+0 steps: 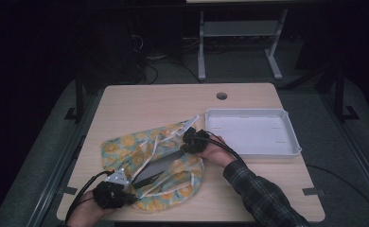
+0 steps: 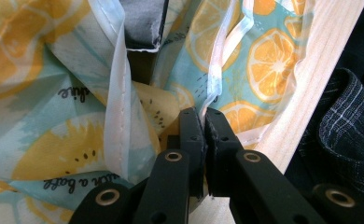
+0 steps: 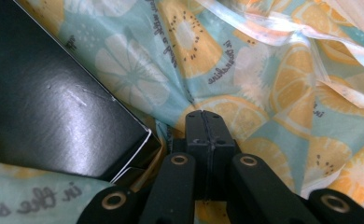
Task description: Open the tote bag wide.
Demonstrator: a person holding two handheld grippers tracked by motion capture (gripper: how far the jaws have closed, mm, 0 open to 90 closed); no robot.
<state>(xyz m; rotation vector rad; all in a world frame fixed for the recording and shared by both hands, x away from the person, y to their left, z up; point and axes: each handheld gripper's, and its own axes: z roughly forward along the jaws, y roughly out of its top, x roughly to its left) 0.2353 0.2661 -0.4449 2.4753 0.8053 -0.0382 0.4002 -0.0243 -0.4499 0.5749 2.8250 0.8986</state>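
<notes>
Left claw [image 2: 203, 122] and right claw [image 3: 207, 127] each pinch the citrus-print bag [image 1: 126, 146] around a black box [image 3: 45, 102] on the counter [image 1: 149, 101]

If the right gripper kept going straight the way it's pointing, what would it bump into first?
Probably just more of the fruit-print bag: the right gripper is shut on its fabric, which spreads straight ahead. The black box lies off to one side, though depth is hard to judge.
</notes>
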